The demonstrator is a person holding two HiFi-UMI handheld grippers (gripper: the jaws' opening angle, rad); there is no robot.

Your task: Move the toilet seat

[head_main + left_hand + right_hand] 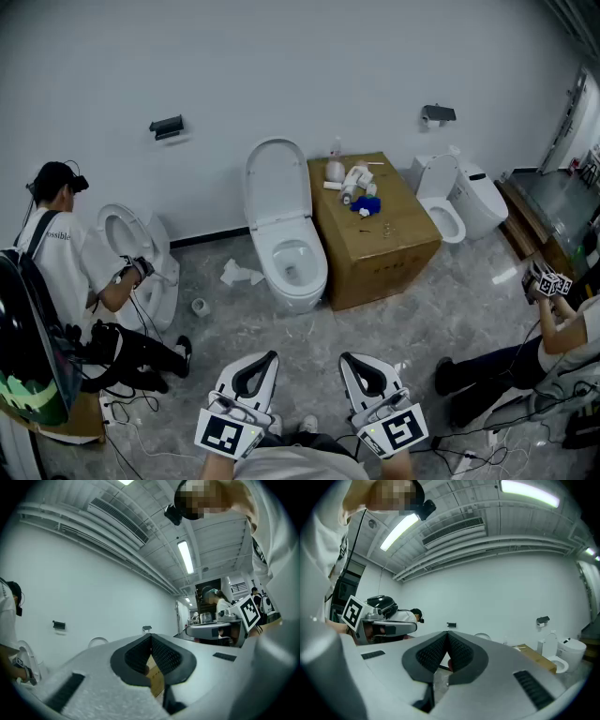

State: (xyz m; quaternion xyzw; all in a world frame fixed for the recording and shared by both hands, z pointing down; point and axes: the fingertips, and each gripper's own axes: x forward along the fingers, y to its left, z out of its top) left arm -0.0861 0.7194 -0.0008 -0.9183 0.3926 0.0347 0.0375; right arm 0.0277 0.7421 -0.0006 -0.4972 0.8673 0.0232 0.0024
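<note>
Item: toilet seat (293,265) — on the white toilet (302,292) straight ahead at the far wall, ring seemingly down on the bowl, lid (275,183) standing upright behind it. Status: judged not begun; nothing has hold of the seat. Left gripper (271,356) and right gripper (346,358): both held level close to the wearer's body, well apart from the toilet, jaws pressed together with nothing between the pads. Remaining: the whole approach, the grasp and the move itself. Surroundings: cardboard box (384,244) just beside the toilet on its right, bottles (352,183) and small bits on top; crumpled paper (240,274) and a small roll (200,307) on the floor (422,328) to its left. Two other people work nearby — a crouched person (66,272) at another toilet on the left, a second person (562,323) at the right edge. Obstruction: none seen on the straight path to the bowl; the box may crowd the right-hand side.
</note>
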